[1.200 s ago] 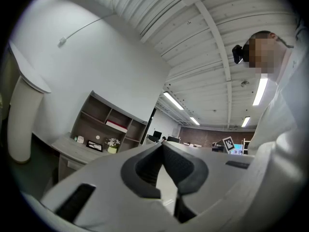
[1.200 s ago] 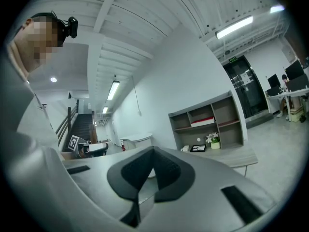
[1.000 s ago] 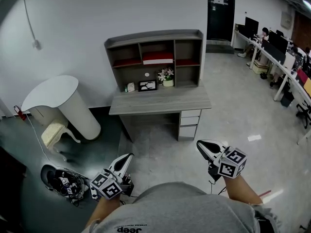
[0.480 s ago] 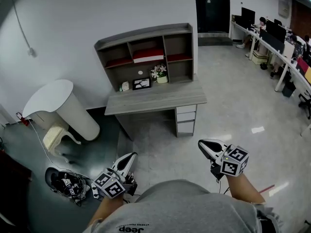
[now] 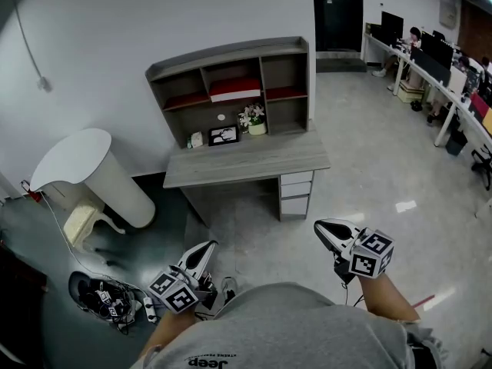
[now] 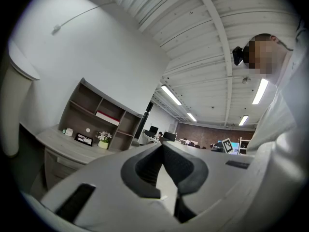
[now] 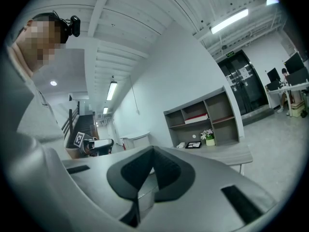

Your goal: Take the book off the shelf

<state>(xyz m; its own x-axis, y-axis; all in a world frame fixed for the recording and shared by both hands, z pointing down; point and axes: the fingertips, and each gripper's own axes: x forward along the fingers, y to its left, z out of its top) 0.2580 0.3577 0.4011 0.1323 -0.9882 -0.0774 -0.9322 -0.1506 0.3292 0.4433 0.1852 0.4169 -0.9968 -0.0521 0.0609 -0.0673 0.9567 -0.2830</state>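
Well, the grey desk (image 5: 261,160) stands in the upper middle of the head view, against the white wall, with the shelf (image 5: 231,54) standing on it. My left tongs (image 5: 204,248) and right tongs (image 5: 321,227) hang low in frame, both closed and empty, well apart from the desk. The red-and-white book (image 5: 234,89) lies flat in the shelf's upper middle compartment.
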